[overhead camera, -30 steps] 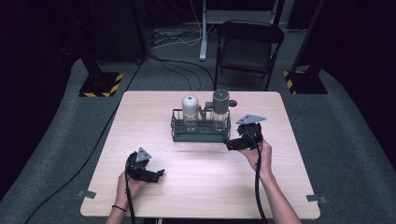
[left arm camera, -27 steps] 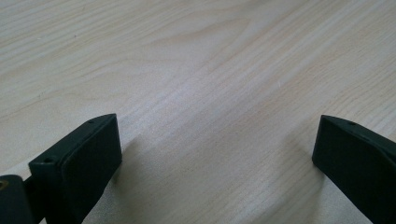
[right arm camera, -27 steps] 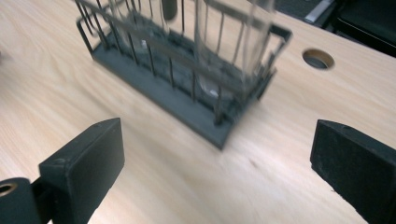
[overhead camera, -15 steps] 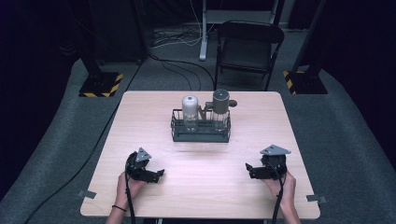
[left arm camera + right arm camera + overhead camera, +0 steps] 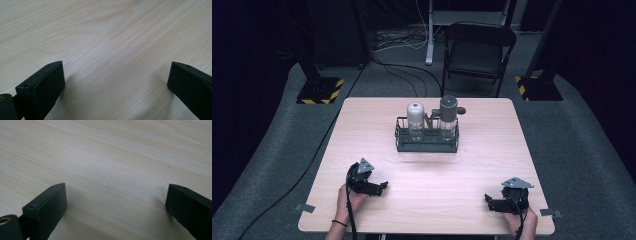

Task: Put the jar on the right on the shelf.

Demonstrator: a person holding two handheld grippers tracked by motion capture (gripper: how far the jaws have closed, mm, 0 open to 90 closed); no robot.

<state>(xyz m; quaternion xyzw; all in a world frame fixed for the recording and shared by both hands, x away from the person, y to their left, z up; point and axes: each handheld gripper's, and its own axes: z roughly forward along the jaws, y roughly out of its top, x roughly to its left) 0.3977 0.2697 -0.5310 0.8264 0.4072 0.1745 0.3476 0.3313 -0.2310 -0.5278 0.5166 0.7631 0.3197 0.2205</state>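
Both the left gripper [image 5: 379,187] and the right gripper [image 5: 490,202] rest low on the table [image 5: 362,130] with jaws spread and empty, well apart from the wire rack [image 5: 427,145] holding two bottles, apparently glass. A careless reach could tip the tall bottles [image 5: 415,120] sideways.

You are wearing a thin dark band around your left wrist, and your forearms are showing bare, with no sleeves. Your left gripper [image 5: 379,187] is showing as a black body under a grey three-cornered plate, with a black cable trailing off it. Your right gripper [image 5: 490,202] is looking the same: black, plate on top, cable running back. Up close, each one's jaws are showing as matte black blocks with slanted tips, a small hole near each corner, and a brass-coloured ring at the hinge.
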